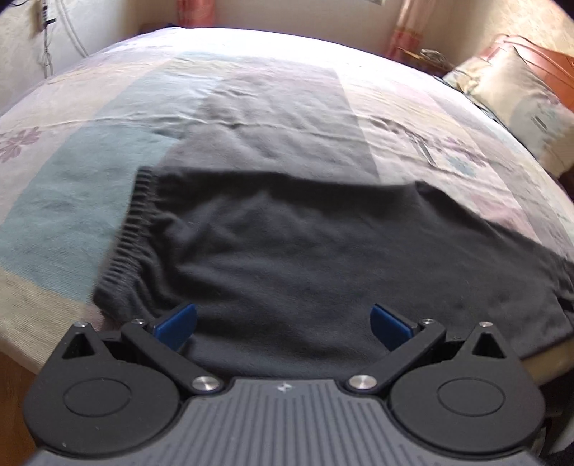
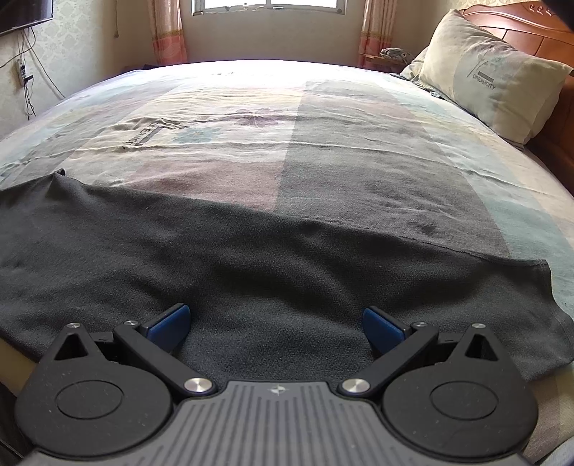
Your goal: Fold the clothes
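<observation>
While both grippers hover with blue fingers spread and empty, left gripper and right gripper, the dark grey fleece trousers lie flat along the bed's near edge. Likely soft, limp, light; pinch at ribbed waistband and hem.

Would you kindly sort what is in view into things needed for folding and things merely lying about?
For the job:
dark trousers
left claw, open
right claw, open
bed, the work surface

Lying about:
pillow
headboard
curtains
wall cables
</observation>
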Tool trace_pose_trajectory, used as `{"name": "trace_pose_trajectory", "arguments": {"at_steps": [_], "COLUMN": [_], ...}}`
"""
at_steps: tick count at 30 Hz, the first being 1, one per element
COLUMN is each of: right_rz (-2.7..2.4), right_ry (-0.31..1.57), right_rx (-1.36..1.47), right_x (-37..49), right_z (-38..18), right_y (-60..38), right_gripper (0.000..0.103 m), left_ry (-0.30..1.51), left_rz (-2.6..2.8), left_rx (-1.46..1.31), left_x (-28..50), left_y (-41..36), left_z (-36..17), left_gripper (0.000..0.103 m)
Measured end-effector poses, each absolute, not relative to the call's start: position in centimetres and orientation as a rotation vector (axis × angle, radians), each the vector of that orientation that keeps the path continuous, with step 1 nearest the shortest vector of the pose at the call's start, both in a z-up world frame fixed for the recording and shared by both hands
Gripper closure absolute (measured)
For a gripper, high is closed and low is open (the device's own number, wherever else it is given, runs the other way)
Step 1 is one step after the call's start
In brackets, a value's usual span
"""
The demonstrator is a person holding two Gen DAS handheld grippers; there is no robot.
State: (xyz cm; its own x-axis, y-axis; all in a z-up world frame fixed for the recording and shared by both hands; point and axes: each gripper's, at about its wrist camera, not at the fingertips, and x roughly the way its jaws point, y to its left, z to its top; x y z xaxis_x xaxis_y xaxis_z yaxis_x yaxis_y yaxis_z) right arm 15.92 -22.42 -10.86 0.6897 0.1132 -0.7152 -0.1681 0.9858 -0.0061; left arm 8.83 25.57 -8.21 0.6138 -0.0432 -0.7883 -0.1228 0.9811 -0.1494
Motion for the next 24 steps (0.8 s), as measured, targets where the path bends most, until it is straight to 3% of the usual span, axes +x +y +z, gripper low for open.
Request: {"name": "trace_pose_trajectory", "arguments": {"at_steps": [10,20,24], "right_rz": [0.157,0.158,0.155], "right_ry": [0.791,0.797,0.795], "right_rx": [-0.073,-0.074,-0.074], "right_x": [15.9,16.0,15.9], "right_z": [-10.9,-10.8,-10.8], "right_y": [-22.4,-22.4,-22.3], "right_gripper": [0.000,0.000,0.000], "left_ry": [0.881,0.887,0.908], "left_rz": [0.041,0.036,0.041], "left_rx": [-0.201,-0.354,-0.280], "left_x": [10.8,14.7,15.1], "left_y": [26.0,27.2,26.1], "left_z": [-6.4,-8.4,-7.0], "left_gripper": [0.001,0.001,0.001]}}
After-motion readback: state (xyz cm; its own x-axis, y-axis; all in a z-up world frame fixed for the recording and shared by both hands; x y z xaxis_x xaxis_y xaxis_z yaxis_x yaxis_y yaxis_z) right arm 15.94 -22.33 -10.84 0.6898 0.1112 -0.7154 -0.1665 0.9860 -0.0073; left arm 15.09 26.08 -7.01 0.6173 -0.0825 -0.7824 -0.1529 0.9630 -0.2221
